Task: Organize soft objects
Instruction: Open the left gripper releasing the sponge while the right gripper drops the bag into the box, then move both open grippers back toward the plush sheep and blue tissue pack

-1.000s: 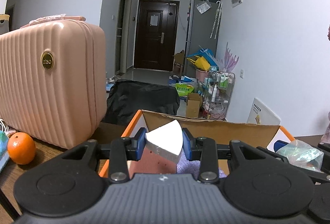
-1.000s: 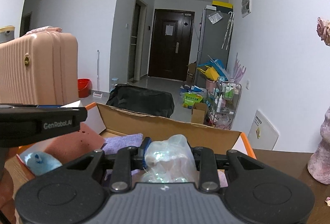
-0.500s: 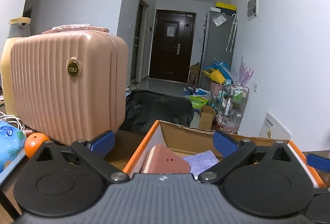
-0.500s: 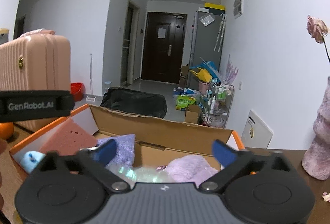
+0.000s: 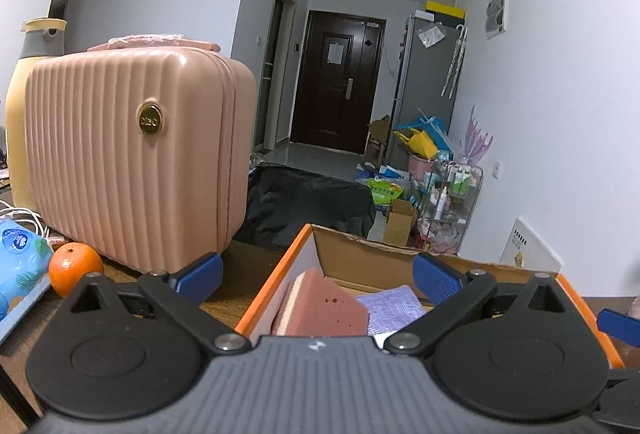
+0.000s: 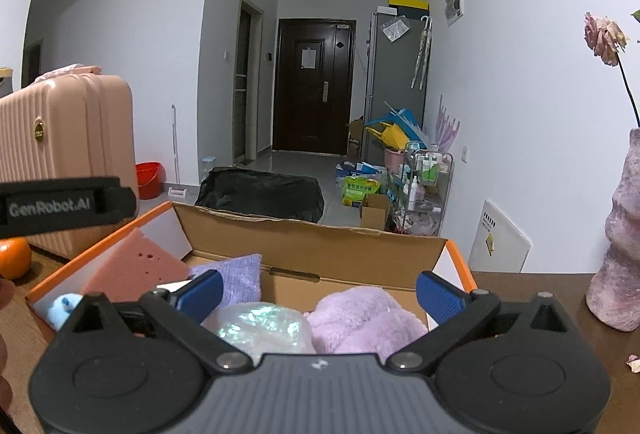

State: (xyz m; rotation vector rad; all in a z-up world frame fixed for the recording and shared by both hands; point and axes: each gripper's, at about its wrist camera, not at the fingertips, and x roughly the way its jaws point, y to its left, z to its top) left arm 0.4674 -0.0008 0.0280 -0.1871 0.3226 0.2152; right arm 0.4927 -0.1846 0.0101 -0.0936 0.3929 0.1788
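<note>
Because the soft things belong together, they lie inside the cardboard box [image 6: 304, 234] on the tabletop [image 5: 248, 266], beside the pink suitcase [image 5: 132, 162]. The pink sponge [image 5: 324, 310] leans on its left wall, with the purple cloth [image 5: 394, 304], a fluffy toy [image 6: 360, 318] and a shiny bag [image 6: 260, 326] near. Left tongs [image 5: 316, 274] and right tongs [image 6: 318, 294] stand wide, holding nothing.

The left gripper [image 5: 316, 276] has its 2 blue pads spread wide, with nothing held between them. Just ahead and below stands an open cardboard box [image 5: 280, 286], holding a pink sponge [image 5: 324, 310] and a purple cloth [image 5: 394, 304]. To the left are a pink suitcase [image 5: 132, 154] and an orange [image 5: 75, 268].
</note>
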